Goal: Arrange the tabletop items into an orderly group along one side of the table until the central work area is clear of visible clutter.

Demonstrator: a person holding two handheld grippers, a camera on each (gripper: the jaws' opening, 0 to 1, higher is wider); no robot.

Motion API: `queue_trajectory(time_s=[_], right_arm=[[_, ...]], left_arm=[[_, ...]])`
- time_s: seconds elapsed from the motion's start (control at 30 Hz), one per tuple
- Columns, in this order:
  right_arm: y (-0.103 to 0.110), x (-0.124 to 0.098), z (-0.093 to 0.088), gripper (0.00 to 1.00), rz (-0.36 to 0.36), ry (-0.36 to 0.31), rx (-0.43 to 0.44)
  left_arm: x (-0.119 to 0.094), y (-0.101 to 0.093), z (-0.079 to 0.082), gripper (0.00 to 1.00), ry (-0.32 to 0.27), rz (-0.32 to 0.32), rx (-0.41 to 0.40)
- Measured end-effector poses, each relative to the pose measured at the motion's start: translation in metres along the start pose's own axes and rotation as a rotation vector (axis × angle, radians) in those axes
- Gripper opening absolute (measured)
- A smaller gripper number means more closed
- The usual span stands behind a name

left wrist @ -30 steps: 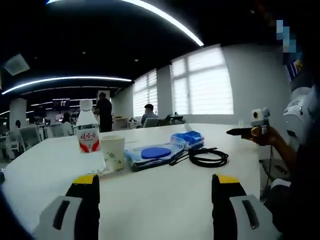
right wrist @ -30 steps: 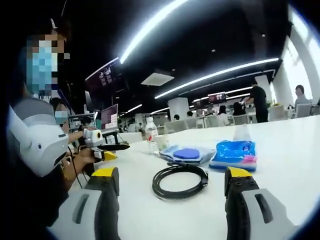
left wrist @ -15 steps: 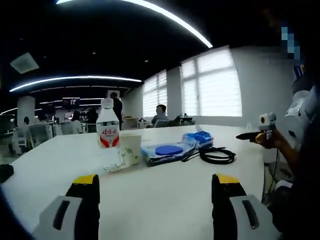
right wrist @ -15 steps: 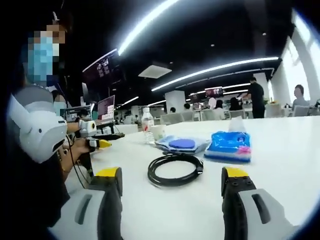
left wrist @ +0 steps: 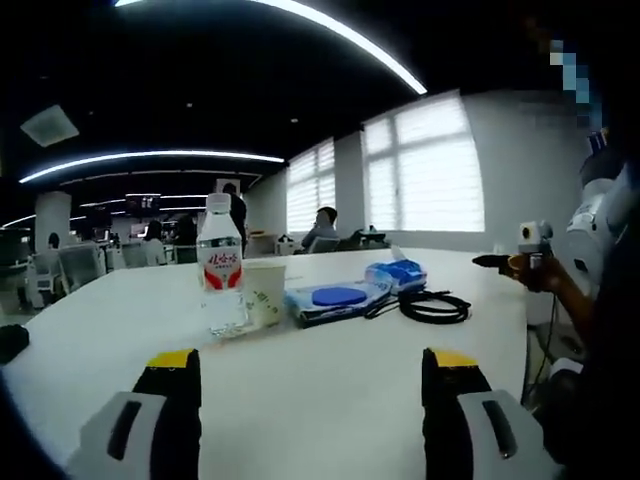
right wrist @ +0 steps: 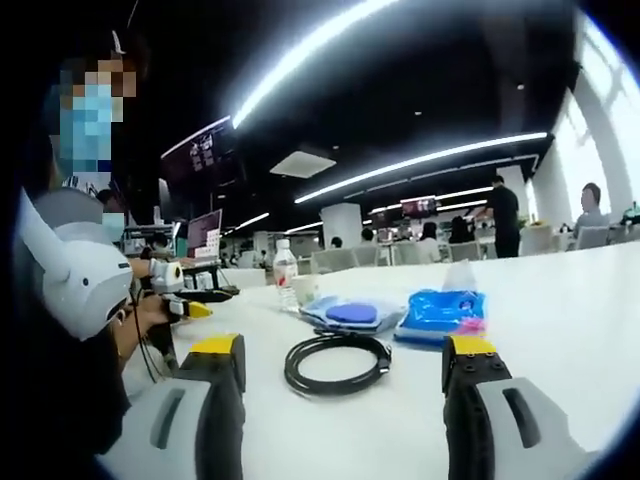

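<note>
Left gripper (left wrist: 310, 375): jaws stand apart at the bottom of the left gripper view, holding nothing, with bare white table (left wrist: 320, 400) between them. The task items lie beyond the jaws in a row across the middle of that frame: a clear water bottle (left wrist: 221, 265) with a red label, upright, left of centre; a paper cup (left wrist: 264, 293) just beside it on its right; a flat wipes pack (left wrist: 335, 299) with a blue oval lid; a blue tissue pack (left wrist: 396, 274) behind that; and a coiled black cable (left wrist: 434, 306) at the right end. The right gripper (left wrist: 500, 262) enters this view at the right edge, held in a person's hand (left wrist: 545, 280). Right gripper (right wrist: 342, 375): jaws likewise parted and empty at the bottom of the right gripper view. The cable (right wrist: 337, 362) lies directly ahead, between the jaw tips and just beyond them; the tissue pack (right wrist: 437, 313) sits ahead to the right, the wipes pack (right wrist: 350, 312) behind the cable, the bottle (right wrist: 286, 281) and cup (right wrist: 305, 289) farther back. The left gripper (right wrist: 190, 300) shows at the left of this frame. Room: open office, dark ceiling with long light strips (left wrist: 330, 38), blinded windows (left wrist: 425, 165), seated and standing people in the background.
</note>
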State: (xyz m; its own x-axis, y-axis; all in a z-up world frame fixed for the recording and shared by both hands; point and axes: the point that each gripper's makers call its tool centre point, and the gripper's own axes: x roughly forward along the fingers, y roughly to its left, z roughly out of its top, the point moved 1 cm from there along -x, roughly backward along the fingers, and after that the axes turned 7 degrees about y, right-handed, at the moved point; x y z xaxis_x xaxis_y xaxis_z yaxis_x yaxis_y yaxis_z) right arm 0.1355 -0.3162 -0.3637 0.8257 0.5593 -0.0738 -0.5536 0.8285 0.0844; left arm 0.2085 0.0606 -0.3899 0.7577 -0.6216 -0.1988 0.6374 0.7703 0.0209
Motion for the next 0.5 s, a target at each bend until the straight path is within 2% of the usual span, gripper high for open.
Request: queue_trajectory(time_s=[0.17,0.33,0.5], right_arm=[[-0.004,0.0,-0.004,0.77,-0.027,0.014,-0.002],[-0.003,0.002,-0.01,0.77,-0.021,0.033,-0.004],[0.001,0.004,-0.005,0.75,0.002,0.011,-0.008]], left_arm=[[0.002,-0.005,0.001,0.83,0.0,-0.019,0.019],[0.003,-0.005,-0.003,0.83,0.015,-0.015,0.019],[0.002,-0.002,-0.005,0.81,0.014,-0.006,0.019]])
